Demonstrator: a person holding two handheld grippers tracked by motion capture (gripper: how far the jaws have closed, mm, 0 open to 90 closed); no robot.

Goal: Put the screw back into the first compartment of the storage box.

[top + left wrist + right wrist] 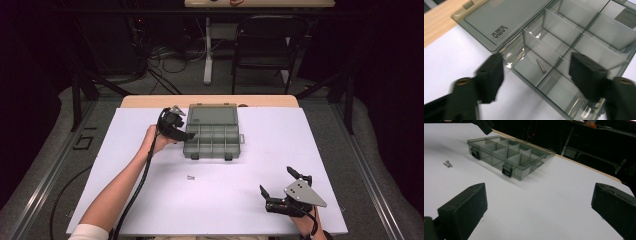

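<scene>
Screw dropped into the smoky transparent plastic compartment box [212, 134].

The left gripper [536, 72] hangs over the box with jaws apart and holds nothing; the small metal screw [540, 65] lies in a corner compartment below. For the remaining screws [190, 177] on the white table [250, 200], lift straight up first. The lid reads "LARIA". The right gripper [282, 187] rests with its jaws apart.

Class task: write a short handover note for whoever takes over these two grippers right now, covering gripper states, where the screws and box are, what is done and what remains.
Left gripper: open, over the organizer box, holding nothing.
Right gripper: open, empty, near the table's front right.
Box: lid open, on the white table.
Done: one screw lies in a compartment at the box's left end.
Left: loose screws on the table in front of the box, apparently to go in next.
</scene>
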